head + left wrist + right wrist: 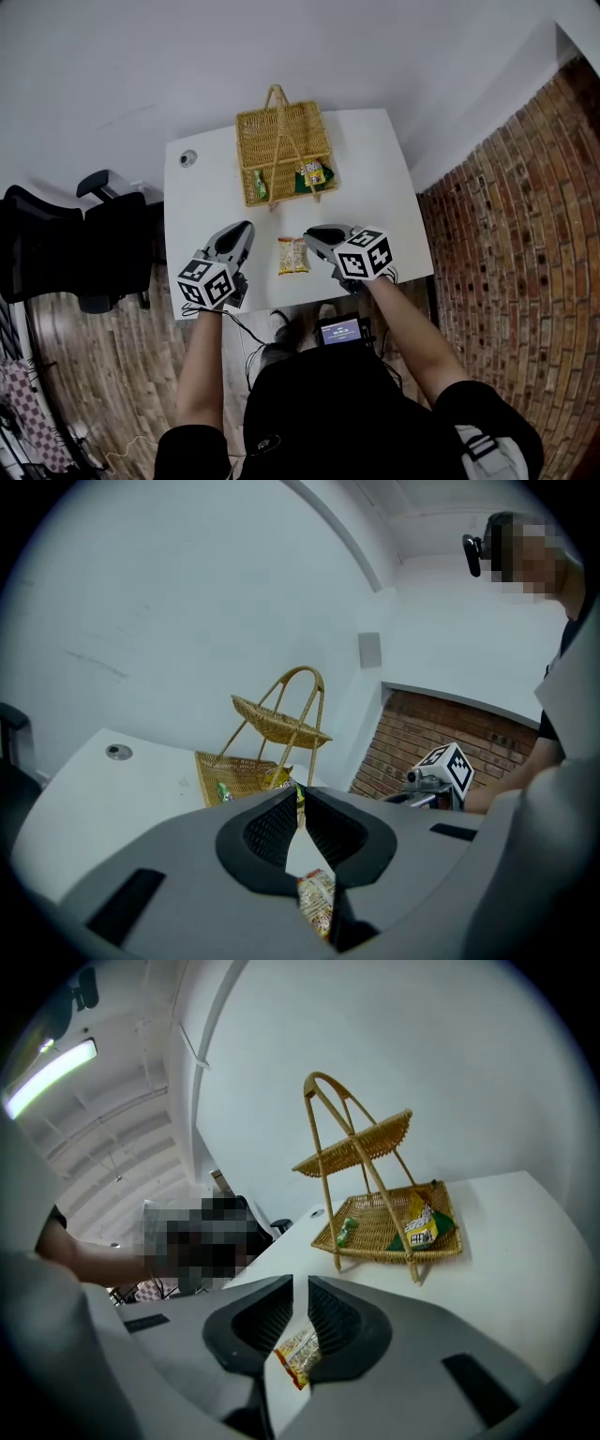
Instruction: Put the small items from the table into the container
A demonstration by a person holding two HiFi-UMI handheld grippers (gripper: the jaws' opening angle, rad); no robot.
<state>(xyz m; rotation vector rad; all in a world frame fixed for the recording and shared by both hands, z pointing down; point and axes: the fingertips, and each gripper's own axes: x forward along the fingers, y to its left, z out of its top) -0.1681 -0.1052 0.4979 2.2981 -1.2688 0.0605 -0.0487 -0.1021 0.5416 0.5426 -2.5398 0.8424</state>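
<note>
An orange-yellow snack packet (292, 255) lies flat on the white table (384, 178), between my two grippers. My left gripper (247, 228) hovers just left of it, shut and empty; the left gripper view shows the packet (317, 902) below the jaws of the left gripper (298, 794). My right gripper (307, 234) is just right of the packet, also shut with nothing held; under the right gripper (300, 1283) the packet (298, 1354) shows. The two-tier wicker basket (253, 127) stands further back, holding a green packet (260, 185) and a yellow-green packet (313, 174).
A black office chair (75, 244) stands left of the table. A round cable grommet (187, 158) sits in the table's far left corner. A brick wall (525, 234) runs along the right. A small screen (340, 330) hangs at the person's waist by the near table edge.
</note>
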